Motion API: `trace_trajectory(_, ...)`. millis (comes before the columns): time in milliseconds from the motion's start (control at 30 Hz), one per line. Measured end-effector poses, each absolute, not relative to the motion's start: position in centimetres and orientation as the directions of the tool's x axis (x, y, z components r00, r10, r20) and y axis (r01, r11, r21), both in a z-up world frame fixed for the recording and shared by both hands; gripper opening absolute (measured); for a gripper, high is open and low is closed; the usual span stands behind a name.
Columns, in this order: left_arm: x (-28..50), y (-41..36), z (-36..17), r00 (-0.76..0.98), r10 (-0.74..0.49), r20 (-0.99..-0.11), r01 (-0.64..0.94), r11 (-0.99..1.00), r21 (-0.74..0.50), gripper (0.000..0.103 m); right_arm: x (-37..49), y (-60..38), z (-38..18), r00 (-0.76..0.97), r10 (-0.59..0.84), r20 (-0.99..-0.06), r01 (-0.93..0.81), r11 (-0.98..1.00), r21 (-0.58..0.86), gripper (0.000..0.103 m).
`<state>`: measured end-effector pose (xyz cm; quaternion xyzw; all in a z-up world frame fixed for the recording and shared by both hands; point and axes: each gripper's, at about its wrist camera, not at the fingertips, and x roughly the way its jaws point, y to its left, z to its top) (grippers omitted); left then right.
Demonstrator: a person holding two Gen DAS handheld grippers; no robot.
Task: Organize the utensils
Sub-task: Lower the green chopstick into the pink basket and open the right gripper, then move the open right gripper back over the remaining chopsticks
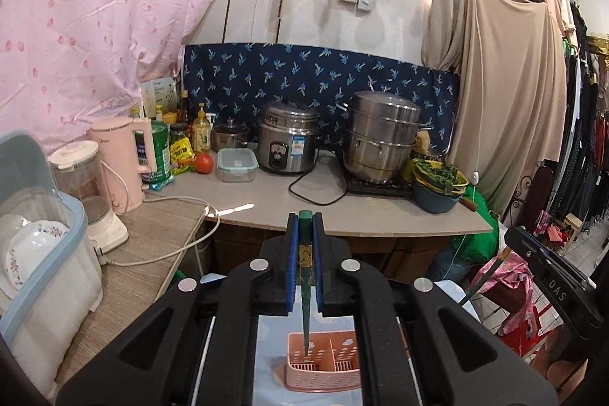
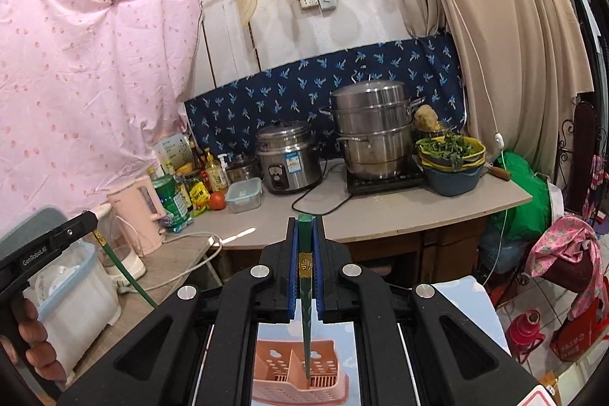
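Note:
My left gripper [image 1: 305, 219] is shut on a dark green chopstick [image 1: 305, 292] that hangs tip down over the left compartment of a pink slotted utensil holder [image 1: 323, 364]. My right gripper [image 2: 305, 221] is shut on a second dark green chopstick [image 2: 305, 299], whose tip hangs in the right compartment of the same holder [image 2: 278, 375]. The holder stands on a light blue surface [image 2: 342, 333]. The left gripper [image 2: 49, 242] with its chopstick also shows at the left of the right wrist view. The right gripper's body [image 1: 552, 276] shows at the right of the left wrist view.
A counter [image 1: 361, 208] carries a rice cooker [image 1: 287, 143], a steel steamer pot [image 1: 382, 136], bowls of greens [image 1: 437, 181], a lidded box [image 1: 236, 164], a tomato, bottles and a pink kettle [image 1: 121, 162]. A dish bin [image 1: 38, 253] with plates stands left. Clothes hang right.

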<state>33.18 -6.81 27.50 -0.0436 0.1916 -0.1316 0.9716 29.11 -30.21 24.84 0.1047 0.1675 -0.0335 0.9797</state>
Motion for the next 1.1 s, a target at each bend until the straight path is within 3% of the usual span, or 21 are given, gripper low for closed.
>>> trace_trajectory(300,35.6,-6.7,22.9,0.873,-0.249,-0.419,0.217,0.968,-0.124,0.007,32.4,-29.3,19.6,0.893,-0.030,-0.450,0.098,0.987,0.127,0.007)
trace_trajectory(333,35.6,-6.6,22.6,0.876,-0.236,-0.420,0.205,0.972,-0.119,0.012,32.3,-29.2,19.3,0.891,-0.037,-0.452,0.102,0.988,0.118,0.008)
trace_trajectory(367,35.7,-6.4,22.3,0.877,-0.223,-0.426,0.191,0.975,-0.116,0.028,32.2,-29.1,19.1,0.892,-0.052,-0.450,0.111,0.988,0.107,0.013)
trace_trajectory(433,35.6,-6.0,22.2,0.879,-0.214,-0.425,0.177,0.976,-0.127,0.050,31.8,-28.8,19.4,0.895,-0.060,-0.442,0.111,0.990,0.090,0.023)
trace_trajectory(533,35.1,-5.5,22.5,0.889,-0.198,-0.413,0.165,0.980,-0.116,0.054,30.3,-28.6,20.2,0.912,-0.075,-0.402,0.117,0.990,0.081,0.042)
trace_trajectory(567,34.9,-5.3,22.6,0.889,-0.195,-0.413,0.163,0.980,-0.112,0.058,29.7,-28.6,20.6,0.917,-0.075,-0.391,0.116,0.990,0.083,0.045)
trace_trajectory(767,31.4,-3.7,23.6,0.897,-0.181,-0.403,0.160,0.983,-0.086,0.075,24.8,-28.9,22.4,0.926,-0.064,-0.373,0.110,0.989,0.103,0.045)
trace_trajectory(1100,23.3,0.0,20.9,0.843,-0.209,-0.496,0.186,0.978,-0.096,0.081,13.9,-29.3,20.1,0.893,-0.001,-0.449,0.085,0.982,0.167,0.045)
